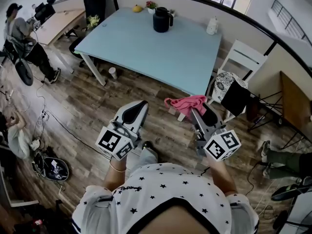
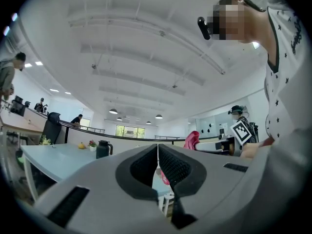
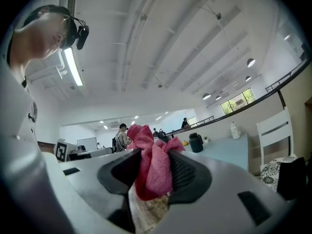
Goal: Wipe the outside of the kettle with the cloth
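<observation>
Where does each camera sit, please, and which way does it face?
Head view: on the person's head, facing steeply down at the floor, blue table and black kettle; starred shirt, left gripper and right gripper show.
Left gripper view: on the left gripper, facing along its shut, empty jaws towards the table; shirt at right.
Right gripper view: on the right gripper, facing along jaws shut on the pink cloth; shirt at left.
Shared: all three show the kettle and table.

Black kettle [image 1: 162,19] upright on the pale blue table [image 1: 146,50]; pink cloth [image 1: 187,103] bunched in the right claw [image 3: 155,173], well apart.
</observation>
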The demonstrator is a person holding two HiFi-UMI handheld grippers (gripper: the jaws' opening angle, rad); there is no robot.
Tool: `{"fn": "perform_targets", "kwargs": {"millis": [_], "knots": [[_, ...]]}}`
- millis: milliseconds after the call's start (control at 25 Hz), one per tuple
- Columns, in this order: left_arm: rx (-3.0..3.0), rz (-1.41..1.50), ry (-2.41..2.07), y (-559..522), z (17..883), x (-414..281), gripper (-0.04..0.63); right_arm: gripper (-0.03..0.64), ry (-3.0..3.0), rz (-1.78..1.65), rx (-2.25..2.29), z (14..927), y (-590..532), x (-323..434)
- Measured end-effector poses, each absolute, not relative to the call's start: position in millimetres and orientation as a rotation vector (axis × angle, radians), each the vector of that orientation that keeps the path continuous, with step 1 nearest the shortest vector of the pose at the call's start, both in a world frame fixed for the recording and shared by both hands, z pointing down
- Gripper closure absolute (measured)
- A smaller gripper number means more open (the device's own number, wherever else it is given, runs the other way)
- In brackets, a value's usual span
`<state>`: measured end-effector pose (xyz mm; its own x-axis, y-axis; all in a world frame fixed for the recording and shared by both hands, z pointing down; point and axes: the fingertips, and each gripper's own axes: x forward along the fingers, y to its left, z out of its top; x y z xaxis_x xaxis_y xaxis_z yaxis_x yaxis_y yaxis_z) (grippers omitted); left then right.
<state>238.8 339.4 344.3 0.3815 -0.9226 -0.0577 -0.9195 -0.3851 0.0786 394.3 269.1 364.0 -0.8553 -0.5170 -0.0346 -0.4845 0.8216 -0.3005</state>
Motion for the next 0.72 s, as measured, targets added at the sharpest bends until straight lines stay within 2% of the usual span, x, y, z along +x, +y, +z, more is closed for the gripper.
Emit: {"fn": "perform_targets", "kwargs": {"millis": [720], "knots": [[2.558, -0.169, -1.755, 277, 349, 78, 0.565, 0.443, 2.901, -0.421, -0.793, 359, 195, 235]]}}
